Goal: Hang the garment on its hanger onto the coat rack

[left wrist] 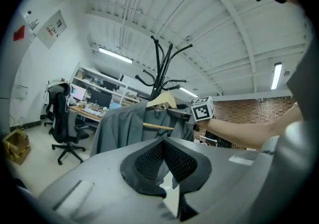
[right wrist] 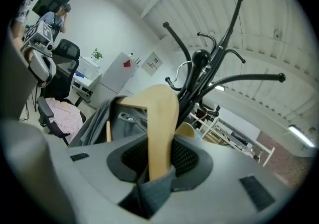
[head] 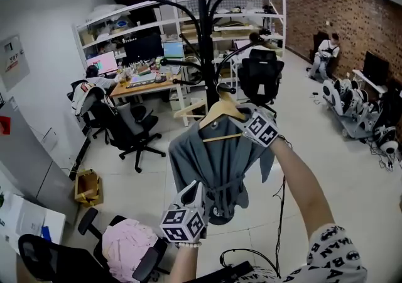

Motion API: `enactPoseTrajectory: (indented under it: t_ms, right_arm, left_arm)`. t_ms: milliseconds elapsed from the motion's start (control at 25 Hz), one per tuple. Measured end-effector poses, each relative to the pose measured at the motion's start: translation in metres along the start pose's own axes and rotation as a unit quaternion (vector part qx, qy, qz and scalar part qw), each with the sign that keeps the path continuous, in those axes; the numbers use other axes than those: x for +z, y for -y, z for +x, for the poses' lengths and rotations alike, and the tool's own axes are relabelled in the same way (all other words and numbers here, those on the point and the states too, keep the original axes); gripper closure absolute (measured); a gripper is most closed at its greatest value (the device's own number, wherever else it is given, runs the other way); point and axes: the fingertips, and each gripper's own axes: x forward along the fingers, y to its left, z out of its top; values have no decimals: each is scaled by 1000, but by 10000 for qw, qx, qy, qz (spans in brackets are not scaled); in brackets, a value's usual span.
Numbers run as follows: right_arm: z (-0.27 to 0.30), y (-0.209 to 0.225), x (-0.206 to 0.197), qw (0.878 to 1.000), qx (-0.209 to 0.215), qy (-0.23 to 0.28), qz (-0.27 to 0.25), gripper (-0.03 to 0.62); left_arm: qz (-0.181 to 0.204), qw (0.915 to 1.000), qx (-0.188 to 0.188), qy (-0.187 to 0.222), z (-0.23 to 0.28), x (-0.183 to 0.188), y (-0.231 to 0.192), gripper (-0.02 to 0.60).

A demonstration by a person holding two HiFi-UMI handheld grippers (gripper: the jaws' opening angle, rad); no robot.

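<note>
A black coat rack (head: 202, 36) with curved branches stands on the floor ahead of me. A wooden hanger (head: 221, 112) carries a grey garment (head: 207, 162) right in front of the pole. My right gripper (head: 240, 118) is shut on the hanger's right shoulder (right wrist: 159, 128), with a fold of grey cloth caught between the pads. The metal hook (right wrist: 174, 76) sits close to the rack's branches (right wrist: 202, 76); whether it rests on one I cannot tell. My left gripper (head: 191, 190) is at the garment's lower part, its pads (left wrist: 149, 161) shut on a strip of the cloth.
A black office chair (head: 129, 127) and a desk with monitors (head: 147, 83) stand at left. A chair with a pink cloth (head: 129, 244) is near my feet. A cardboard box (head: 88, 186) and floor cables (head: 251, 253) lie nearby. Shelves, another chair (head: 260, 77) and seated people are behind.
</note>
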Motion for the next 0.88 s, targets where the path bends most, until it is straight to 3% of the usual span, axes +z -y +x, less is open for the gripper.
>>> enactPoseTrajectory:
  t_ms: [320, 640, 760, 880]
  right_arm:
    - [36, -1, -36, 9993, 194, 55, 323, 471]
    - [43, -6, -32, 9996, 155, 116, 221, 470]
    - [40, -4, -31, 9993, 22, 107, 356, 440]
    - [32, 3, -33, 9985, -166, 174, 501, 367]
  left_arm:
    - [85, 9997, 227, -52, 2, -4, -8, 594]
    - [-7, 9991, 403, -116, -3, -10, -24, 594]
    - [-28, 9991, 398, -148, -4, -11, -28, 594]
    - [-38, 9992, 355, -166, -7, -11, -30, 594]
